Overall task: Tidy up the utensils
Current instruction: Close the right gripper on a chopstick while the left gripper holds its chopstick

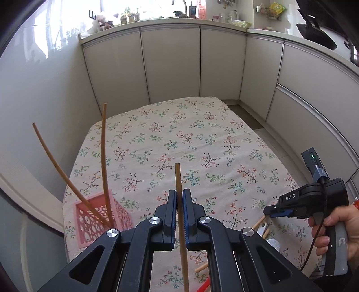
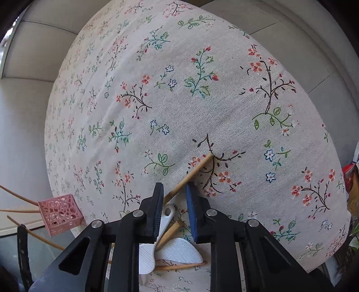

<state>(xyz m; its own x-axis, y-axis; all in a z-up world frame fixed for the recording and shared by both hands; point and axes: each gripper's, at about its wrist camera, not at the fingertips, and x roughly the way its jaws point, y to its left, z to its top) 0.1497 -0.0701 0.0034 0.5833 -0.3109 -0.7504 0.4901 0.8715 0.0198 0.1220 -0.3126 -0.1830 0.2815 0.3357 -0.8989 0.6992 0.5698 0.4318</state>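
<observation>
In the left wrist view my left gripper (image 1: 179,197) is shut on a wooden chopstick (image 1: 178,177) that stands upright between its pads, above the floral tablecloth (image 1: 179,134). Lower left stands a pink lattice basket (image 1: 98,220) holding two chopsticks (image 1: 103,157). In the right wrist view my right gripper (image 2: 175,193) points down at the cloth, its jaws a narrow gap apart around a chopstick (image 2: 197,168) lying slantwise; the pads do not clearly press it. Two white rice paddles (image 2: 179,249) and more chopsticks (image 2: 170,231) lie under it. A hand holds the right gripper (image 1: 269,212).
The basket (image 2: 59,215) sits at the table's left corner, near the edge. Kitchen cabinets (image 1: 170,67) curve around the far side, with a cluttered counter (image 1: 157,21) above. A red object (image 1: 203,287) lies at the near edge. Packets (image 2: 350,177) stand beyond the right edge.
</observation>
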